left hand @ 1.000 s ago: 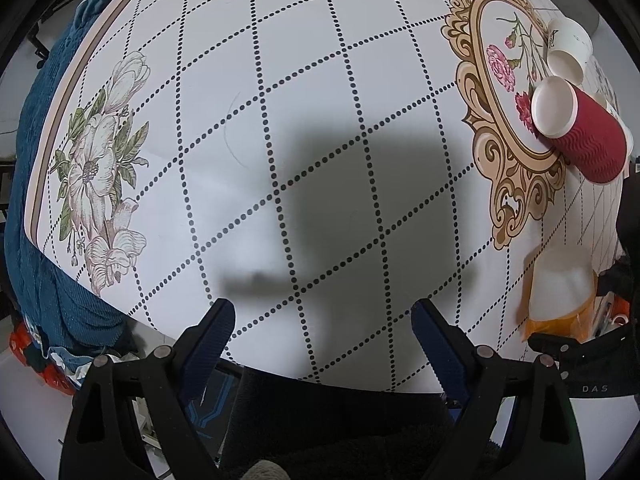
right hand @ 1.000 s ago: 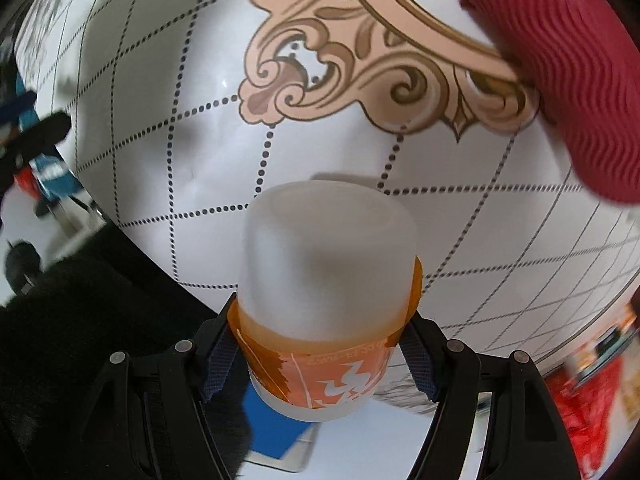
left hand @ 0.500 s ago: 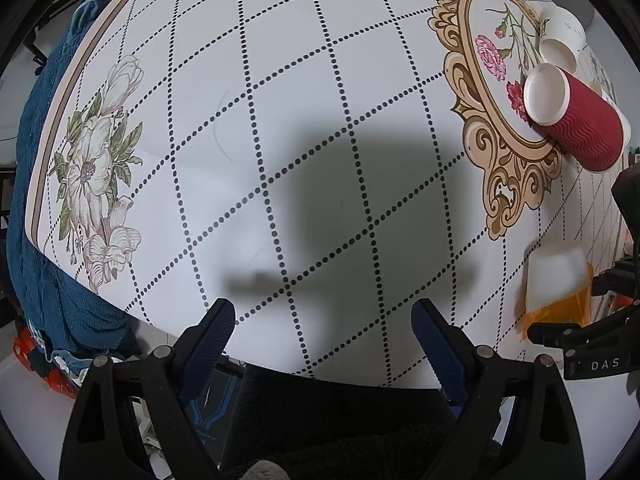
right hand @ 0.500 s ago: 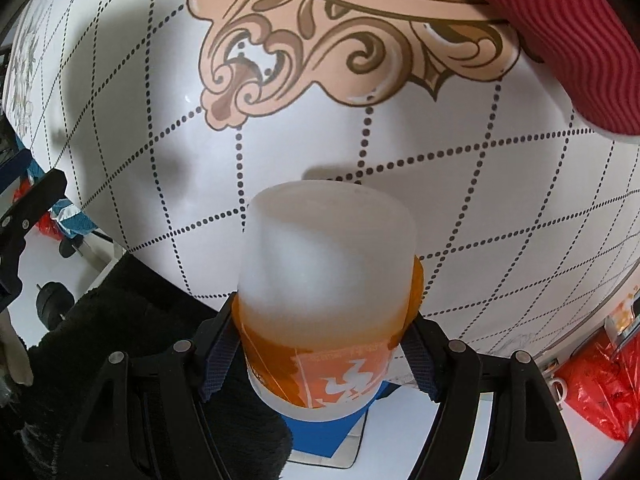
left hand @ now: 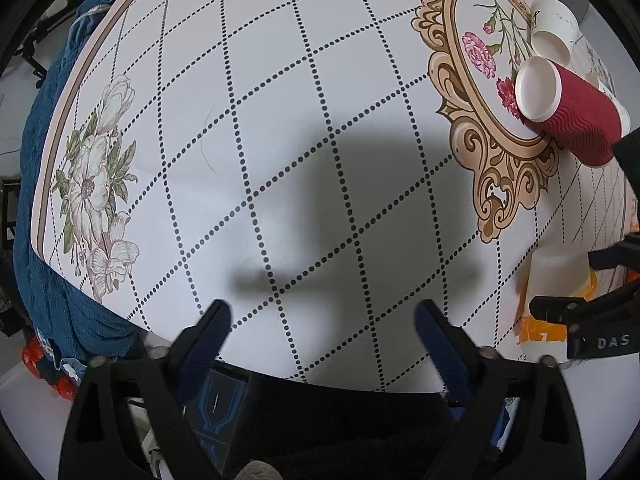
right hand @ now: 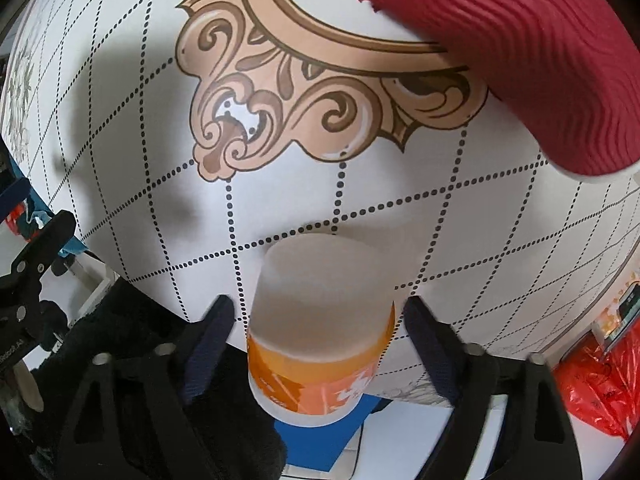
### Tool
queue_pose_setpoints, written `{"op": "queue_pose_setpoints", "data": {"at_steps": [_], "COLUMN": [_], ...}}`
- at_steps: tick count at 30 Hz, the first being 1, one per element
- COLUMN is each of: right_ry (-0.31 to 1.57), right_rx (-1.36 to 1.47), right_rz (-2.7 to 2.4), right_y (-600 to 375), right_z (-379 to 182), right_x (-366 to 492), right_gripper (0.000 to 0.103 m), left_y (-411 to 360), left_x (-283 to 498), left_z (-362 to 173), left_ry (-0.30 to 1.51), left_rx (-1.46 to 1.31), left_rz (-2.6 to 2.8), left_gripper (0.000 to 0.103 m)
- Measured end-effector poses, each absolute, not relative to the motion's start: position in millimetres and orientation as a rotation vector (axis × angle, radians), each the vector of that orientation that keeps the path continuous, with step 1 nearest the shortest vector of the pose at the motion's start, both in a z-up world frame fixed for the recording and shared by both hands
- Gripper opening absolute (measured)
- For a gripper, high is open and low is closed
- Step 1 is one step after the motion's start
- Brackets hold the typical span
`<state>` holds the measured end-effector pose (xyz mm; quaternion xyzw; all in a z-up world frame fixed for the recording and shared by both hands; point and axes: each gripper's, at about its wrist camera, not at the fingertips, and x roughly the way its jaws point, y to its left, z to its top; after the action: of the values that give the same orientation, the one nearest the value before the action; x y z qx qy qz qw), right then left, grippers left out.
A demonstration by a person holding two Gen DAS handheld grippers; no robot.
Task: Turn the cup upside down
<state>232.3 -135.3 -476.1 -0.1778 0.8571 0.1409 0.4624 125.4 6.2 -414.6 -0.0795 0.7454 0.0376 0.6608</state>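
Two grippers, one cup: we see the frosted cup w/ orange band [right hand: 320, 320] standing mouth-down near the table's [left hand: 280, 120] front edge, its closed base toward the right wrist cam. The right gripper [right hand: 318, 316] has its jaws spread, a clear gap either side of the cup, so nothing is pinched. In our judgement the flip is done and the jaws are parted to let the cup stand on its own rim; backing straight out is what's left, w/o clipping the cup.

From the left cam the cup [left hand: 556, 276] sits at approx 3 o'clock, w/ the right tool's black frame beside it. The left gripper [left hand: 320, 324] hangs spread and empty over the tablecloth, apparently parked clear of the work.

A red ribbed cup [left hand: 576, 120] lies on its side at 2 o'clock, a white paper cup [left hand: 554, 28] just beyond it; both well apart from the flipped cup.
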Motion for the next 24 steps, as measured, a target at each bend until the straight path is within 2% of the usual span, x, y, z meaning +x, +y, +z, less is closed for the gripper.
{"op": "queue_pose_setpoints", "data": {"at_steps": [1, 13, 20, 24], "right_ry": [2.109, 1.963, 1.773, 1.595], "right_rx": [-0.427, -0.292, -0.194, -0.166], "right_rz": [0.346, 0.336, 0.332, 0.311], "right_y": [-137, -159, -169, -172], "right_z": [-477, -459, -429, -406], "right_x": [233, 223, 216, 210], "right_gripper": [0.073, 0.072, 0.072, 0.072], "left_y": [5, 13, 13, 12], "left_x": [126, 144, 151, 155], "left_z": [-414, -410, -406, -405], "left_ry": [1.682, 1.673, 1.674, 1.672], "left_rx": [-0.177, -0.158, -0.158, -0.158], "left_rz": [0.085, 0.08, 0.094, 0.102], "left_gripper": [0.098, 0.098, 0.098, 0.098]}}
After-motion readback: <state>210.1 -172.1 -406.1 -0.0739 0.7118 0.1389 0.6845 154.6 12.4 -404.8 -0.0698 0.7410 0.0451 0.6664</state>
